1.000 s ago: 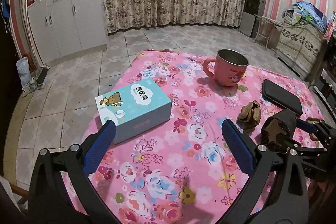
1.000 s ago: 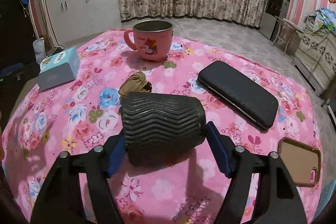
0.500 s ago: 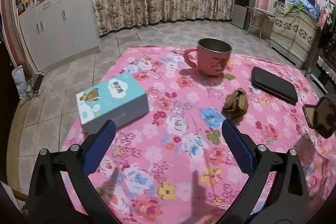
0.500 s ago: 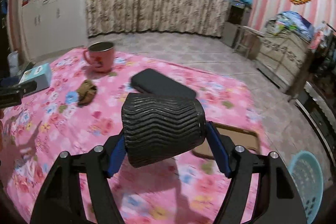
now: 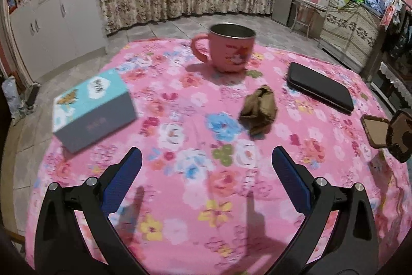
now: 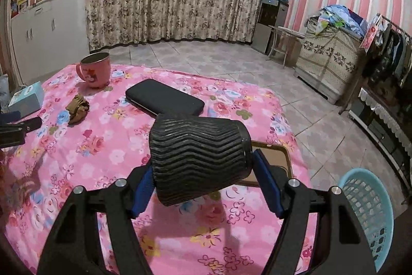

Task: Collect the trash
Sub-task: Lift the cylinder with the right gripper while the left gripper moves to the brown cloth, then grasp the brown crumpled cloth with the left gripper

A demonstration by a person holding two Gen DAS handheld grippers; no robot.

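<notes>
Clamping a black ribbed paper cup [image 6: 199,159] sideways between its blue-padded jaws, the right gripper [image 6: 203,181] hangs above the near right part of the worktop [image 6: 108,146], which is covered in a pink floral cloth. A pale blue perforated plastic basket [image 6: 368,218] stands on the floor just past the worktop's right edge. The left gripper [image 5: 206,172] hovers with jaws apart and nothing between them. Beyond it lies a crumpled brown paper wad [image 5: 258,111], between a teal cardboard box [image 5: 94,110] and a flat black case [image 5: 319,86], with a pink mug [image 5: 230,49] behind.
</notes>
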